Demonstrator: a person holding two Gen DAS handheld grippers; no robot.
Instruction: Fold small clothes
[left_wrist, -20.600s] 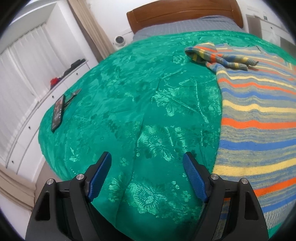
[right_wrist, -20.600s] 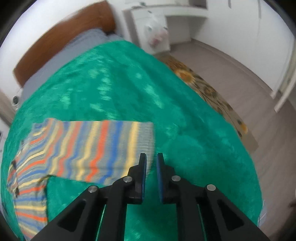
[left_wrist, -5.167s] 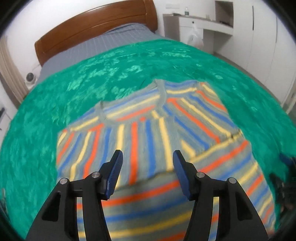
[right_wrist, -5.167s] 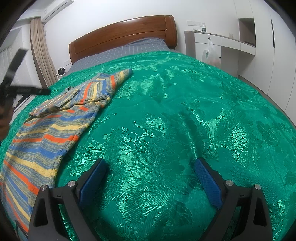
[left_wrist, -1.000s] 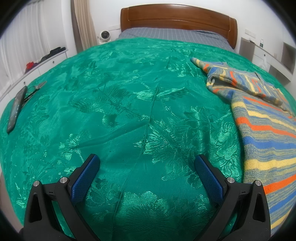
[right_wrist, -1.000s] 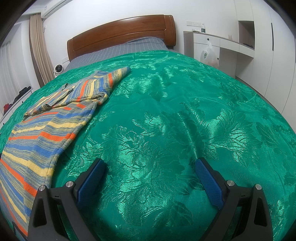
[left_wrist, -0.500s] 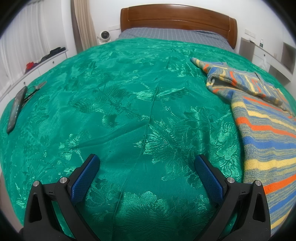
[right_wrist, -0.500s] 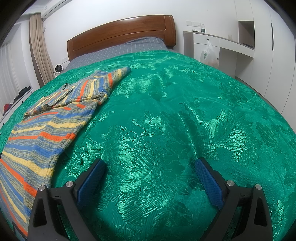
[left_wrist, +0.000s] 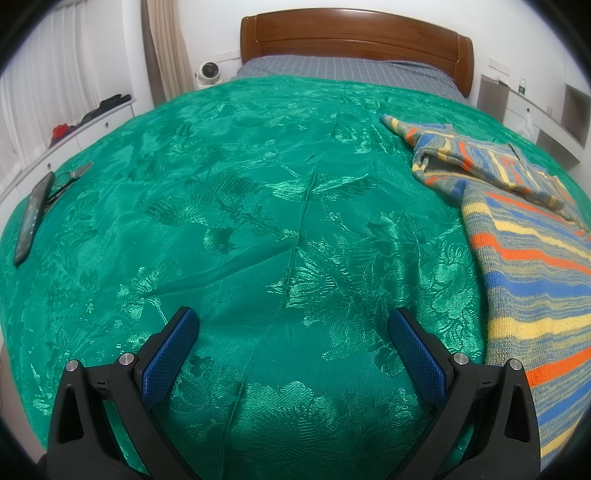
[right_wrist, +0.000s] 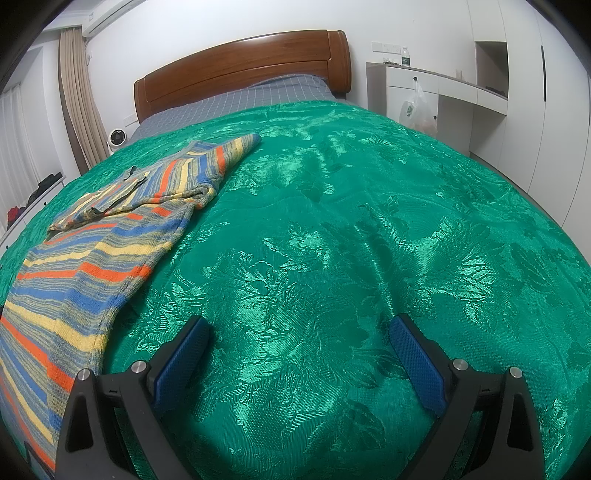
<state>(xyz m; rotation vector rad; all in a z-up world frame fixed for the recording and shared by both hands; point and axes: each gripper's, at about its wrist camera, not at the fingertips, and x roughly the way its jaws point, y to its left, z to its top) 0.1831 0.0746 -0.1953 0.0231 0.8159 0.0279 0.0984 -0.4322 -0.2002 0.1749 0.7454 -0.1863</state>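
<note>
With the left gripper (left_wrist: 293, 326) and right gripper (right_wrist: 299, 334) both spread wide and empty over the green bedspread (left_wrist: 258, 206), the striped sweater (right_wrist: 107, 236), at ten o'clock of the right gripper, may bunch if one layer is pinched.

Both wrist views low over green bedspread (left_wrist: 258, 221), facing headboard (right_wrist: 240, 70), sharing striped sweater (right_wrist: 92, 258)
</note>
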